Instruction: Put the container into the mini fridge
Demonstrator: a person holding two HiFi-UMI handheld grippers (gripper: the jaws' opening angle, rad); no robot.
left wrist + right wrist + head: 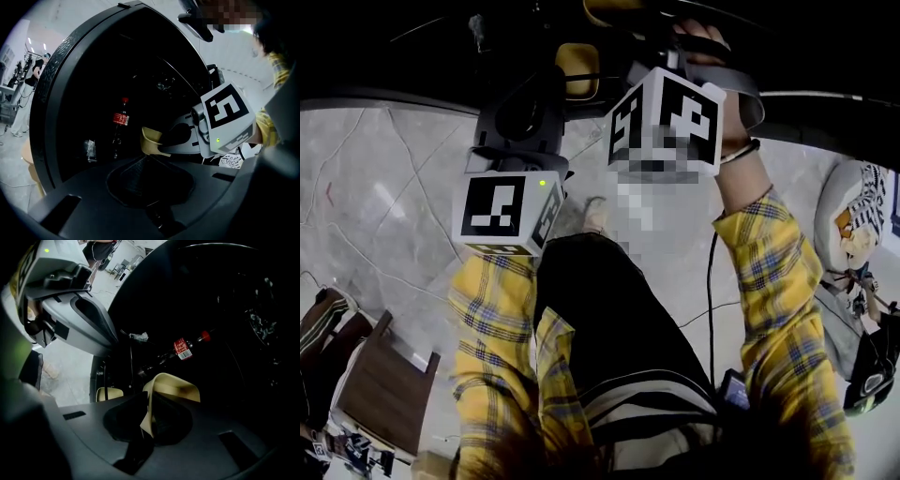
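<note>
1. Centrally, the right tongs are closed on the near wall of the pale-yellow container. The thin wall stands between the two pads, and the open cup shape rises just beyond them.
2. Held this way, the container sits at the mouth of the dark mini fridge. No view shows whether it rests on a shelf.
3. Inside the fridge there is a dark bottle with a red cap and a red label. From the left tongs it shows just left of the container.
4. The left tongs have their pads drawn together with nothing between them. They point into the same dark opening, beside the right tongs.
5. The marker cube of the right tongs shows a small green light on one face.
6. A second pale-yellow object lies lower left, behind a thin dark bar. What it is cannot be told.
7. From the head camera, both arms in yellow checked sleeves reach forward over a pale marbled floor. A brown wooden stool stands at the lower left.
</note>
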